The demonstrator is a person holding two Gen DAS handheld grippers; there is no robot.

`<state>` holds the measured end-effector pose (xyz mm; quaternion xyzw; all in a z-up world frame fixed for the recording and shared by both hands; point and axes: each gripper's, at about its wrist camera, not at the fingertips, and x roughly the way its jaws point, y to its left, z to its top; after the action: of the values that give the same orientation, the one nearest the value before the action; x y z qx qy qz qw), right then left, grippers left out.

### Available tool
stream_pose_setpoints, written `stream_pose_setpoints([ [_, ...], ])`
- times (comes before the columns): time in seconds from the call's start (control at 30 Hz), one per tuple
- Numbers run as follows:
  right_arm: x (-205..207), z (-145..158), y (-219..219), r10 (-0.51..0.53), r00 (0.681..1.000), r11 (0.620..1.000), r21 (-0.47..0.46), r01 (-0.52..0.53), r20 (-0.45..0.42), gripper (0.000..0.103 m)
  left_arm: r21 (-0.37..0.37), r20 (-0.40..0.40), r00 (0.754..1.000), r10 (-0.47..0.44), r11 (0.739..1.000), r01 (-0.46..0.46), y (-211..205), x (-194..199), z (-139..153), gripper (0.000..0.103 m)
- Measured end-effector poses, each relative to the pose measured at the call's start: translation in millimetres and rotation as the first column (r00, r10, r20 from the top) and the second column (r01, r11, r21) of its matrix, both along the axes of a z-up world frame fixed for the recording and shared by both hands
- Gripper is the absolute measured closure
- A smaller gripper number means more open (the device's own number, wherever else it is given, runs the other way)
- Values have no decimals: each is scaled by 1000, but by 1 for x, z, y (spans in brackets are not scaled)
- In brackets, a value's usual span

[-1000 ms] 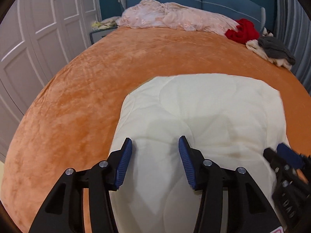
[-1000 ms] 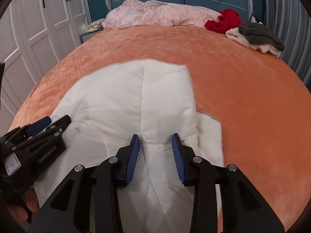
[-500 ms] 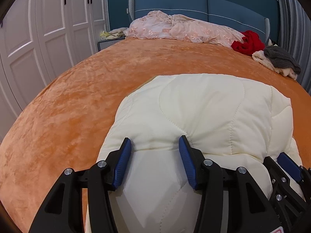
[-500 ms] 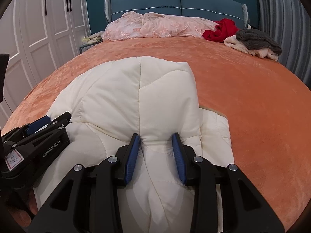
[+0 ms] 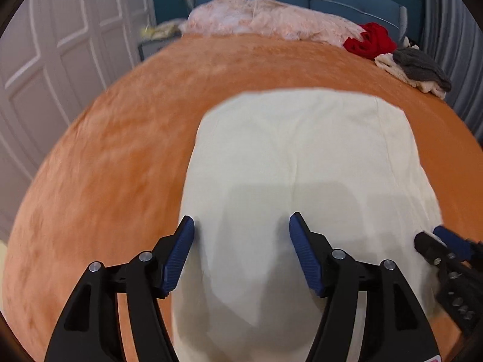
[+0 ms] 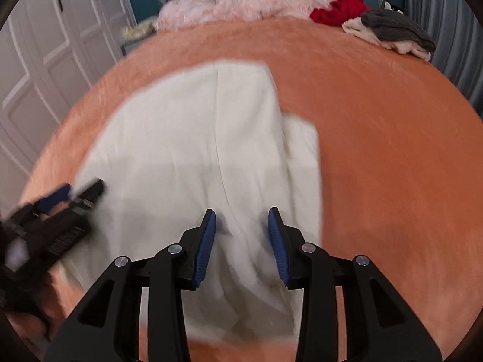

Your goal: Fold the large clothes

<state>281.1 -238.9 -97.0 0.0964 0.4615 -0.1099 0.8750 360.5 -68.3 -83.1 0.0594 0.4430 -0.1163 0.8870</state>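
Fingers first, left wrist view: left gripper [image 5: 241, 253] spread wide, jaws just been opening, cream padded garment [image 5: 302, 157] under and between the blue pads but not pinched, so released. Garment lying folded on the orange bedspread [image 5: 105, 181], near edge toward the camera, far edge squared off. Right gripper's tip [image 5: 443, 241] visible at the right edge, over the garment's corner. Right wrist view: right gripper [image 6: 243, 241] jaws narrower, a ridge of cream fabric bunched between the pads; frame blurred, contact looks likely but cannot tell for sure whether clamped. Left gripper [image 6: 72, 193] off to the left above the garment's edge. A lower layer poking out on the right side of the fold. Pink bedding [image 6: 241, 3], red cloth [image 6: 338, 7] and grey-cream pile [image 6: 392, 33] well apart at the headboard end. Handling guess: soft, puffy, light, springy; folds likely to rebound. Best grabbed at seamed edges or corners through all layers, not mid-panel.
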Motion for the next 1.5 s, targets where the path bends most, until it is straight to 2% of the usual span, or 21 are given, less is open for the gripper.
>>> stream_pose_setpoints([
  [0.13, -29, 1, 15, 30, 998, 997, -67, -34, -64, 67, 42, -35, 999, -1, 999, 3, 8, -39, -3, 37],
  [0.27, -65, 18, 13, -15, 994, 1000, 18, 17, -109, 67, 107, -53, 999, -4, 994, 9, 11, -67, 7, 37],
  [0.37, -97, 32, 19, -22, 994, 1000, 10, 23, -111, 66, 147, -50, 999, -9, 989, 16, 12, -92, 19, 37],
  [0.43, -113, 39, 23, -17, 994, 1000, -4, 17, -108, 53, 158, -53, 999, -8, 987, 17, 16, -110, 26, 37],
  [0.53, -143, 51, 33, -4, 996, 1000, -22, 3, -87, 44, 141, -77, 997, 2, 990, 9, 23, -136, 35, 37],
  [0.7, -181, 68, 44, -7, 1000, 999, -33, 6, -30, 32, 107, -82, 996, 20, 994, -11, 32, -180, 45, 29],
  [0.8, -199, 75, 50, -9, 1000, 998, -61, 9, 1, 30, 103, -70, 997, 19, 995, -11, 33, -205, 50, 27],
  [0.93, -223, 85, 58, -13, 999, 995, -100, 17, 44, 22, 95, -50, 999, 15, 995, -10, 31, -236, 58, 27],
  [1.13, -252, 94, 63, -24, 997, 995, -92, 32, 79, 21, 88, -10, 1000, 19, 996, -18, 34, -266, 73, 27],
  [1.5, -284, 106, 81, -1, 992, 993, -116, 16, 130, 21, 58, 9, 998, 69, 996, -69, 49, -300, 85, 27],
])
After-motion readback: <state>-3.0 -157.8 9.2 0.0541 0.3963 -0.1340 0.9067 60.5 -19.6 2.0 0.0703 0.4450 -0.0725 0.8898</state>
